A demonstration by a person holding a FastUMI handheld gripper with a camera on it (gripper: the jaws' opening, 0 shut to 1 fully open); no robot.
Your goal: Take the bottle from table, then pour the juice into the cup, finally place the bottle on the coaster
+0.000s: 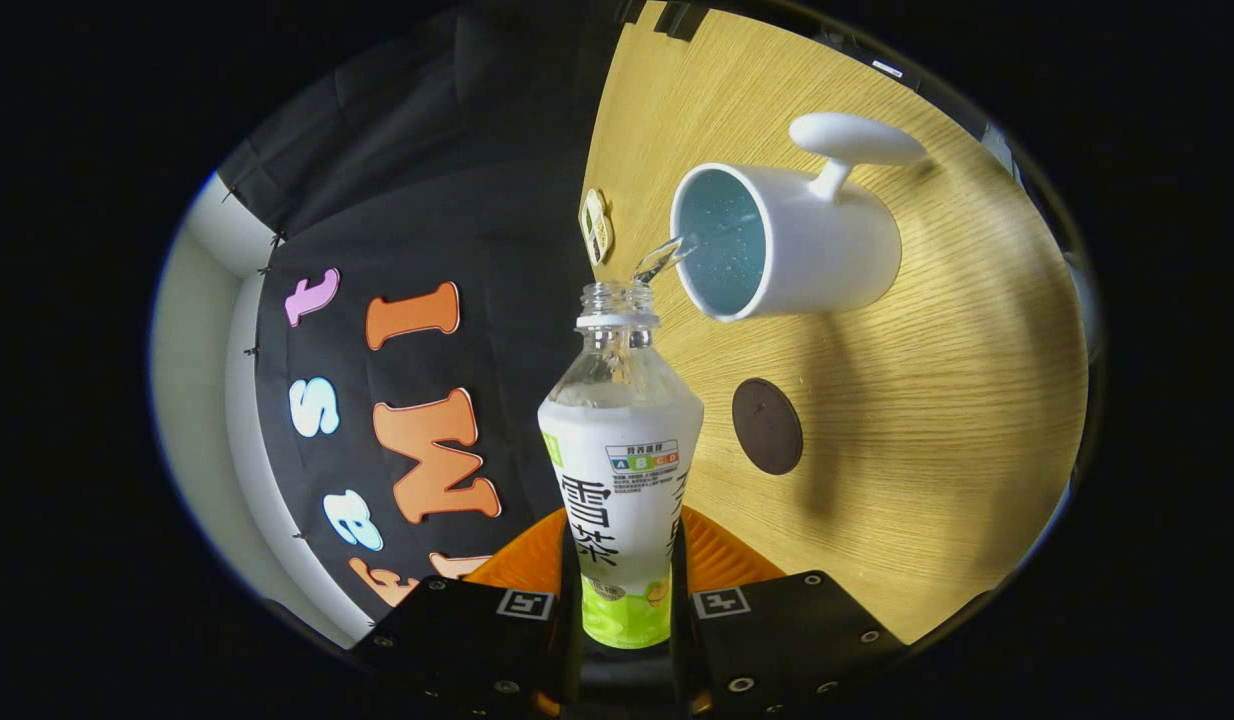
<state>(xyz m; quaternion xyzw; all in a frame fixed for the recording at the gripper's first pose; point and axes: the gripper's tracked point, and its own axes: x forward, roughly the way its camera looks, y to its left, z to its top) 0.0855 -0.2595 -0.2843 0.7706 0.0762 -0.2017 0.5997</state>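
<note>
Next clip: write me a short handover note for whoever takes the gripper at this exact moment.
Gripper: shut on the bottle, held tipped toward the cup.
Bottle: uncapped, mouth at the rim of the white cup; a clear stream is running into it.
Cup: on the wooden table, handle on its far side.
Coaster: dark disc on the table beside the cup, bare.
Done: bottle taken. Pouring is under way.
Left: finish pouring, right the bottle, set it on the coaster.

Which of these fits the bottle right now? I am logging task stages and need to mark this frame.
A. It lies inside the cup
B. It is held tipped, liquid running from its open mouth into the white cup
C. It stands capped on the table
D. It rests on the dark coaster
B: the gripper has both fingers pressed on the bottle, and a clear stream leaves its uncapped mouth into the white cup; the coaster lies bare.
</note>
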